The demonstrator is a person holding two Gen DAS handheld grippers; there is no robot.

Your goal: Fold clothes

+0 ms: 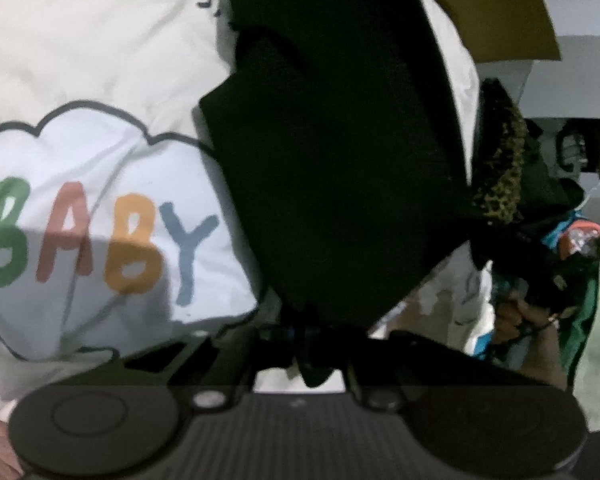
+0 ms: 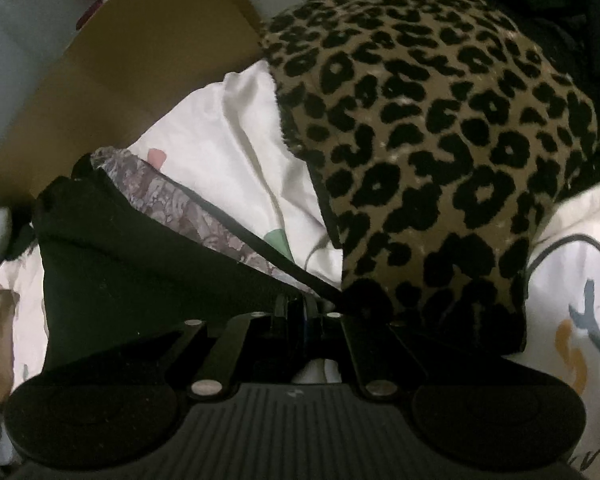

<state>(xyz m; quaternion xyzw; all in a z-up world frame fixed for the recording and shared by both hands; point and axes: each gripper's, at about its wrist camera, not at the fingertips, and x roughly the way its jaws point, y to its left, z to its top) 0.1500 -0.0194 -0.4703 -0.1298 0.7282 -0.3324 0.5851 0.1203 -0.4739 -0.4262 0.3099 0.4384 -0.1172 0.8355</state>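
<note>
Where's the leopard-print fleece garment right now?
In the right wrist view the leopard-print fleece garment fills the upper right, lying on the white printed sheet, beside the black garment pinched in the right gripper.

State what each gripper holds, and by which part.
Left gripper: pinches the black garment at its lower corner. Right gripper: pinches a dark edge where the black garment meets the leopard fabric.

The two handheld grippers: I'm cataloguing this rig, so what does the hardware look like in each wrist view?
Both look alike. The left gripper and right gripper are matte black, each with a ribbed dark-grey body flanked by two round black discs, angled linkage bars with silver pivot pins, and a blue strip between the narrow fingers. No cables show.
</note>
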